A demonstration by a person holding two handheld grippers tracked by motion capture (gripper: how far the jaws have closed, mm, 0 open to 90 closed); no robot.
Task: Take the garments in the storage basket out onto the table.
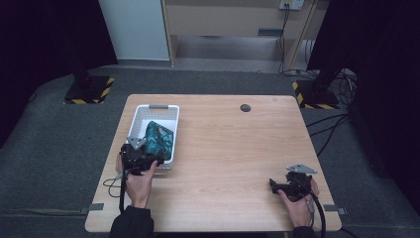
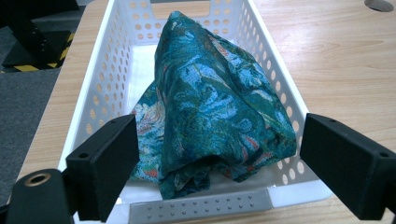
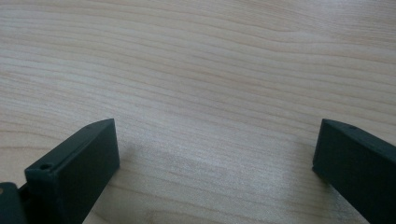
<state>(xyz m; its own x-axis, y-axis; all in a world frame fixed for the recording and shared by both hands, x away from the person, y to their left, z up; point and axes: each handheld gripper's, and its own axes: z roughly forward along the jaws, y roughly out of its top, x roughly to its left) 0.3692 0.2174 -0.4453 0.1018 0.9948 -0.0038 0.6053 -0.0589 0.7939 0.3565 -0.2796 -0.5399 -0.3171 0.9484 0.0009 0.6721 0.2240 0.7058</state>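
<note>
Teal cloth (image 2: 215, 107) heaped in white basket (image 2: 93, 98), underside hidden

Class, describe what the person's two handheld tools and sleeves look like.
Both the left tool and right tool are black, each with two blocky rectangular jaws, a grey three-cornered plate on top and a trailing black cable. The sleeves are dark.

Left gripper (image 1: 140, 157) — black body, grey three-cornered plate on top, thin cable trailing from its rear; two blocky matte black jaws, one with a small round screw hole, and a brass-ringed hole in the body. Right gripper (image 1: 273, 184) — same black build, grey plate, thicker black cable. Person: dark sleeves at both wrists.
</note>
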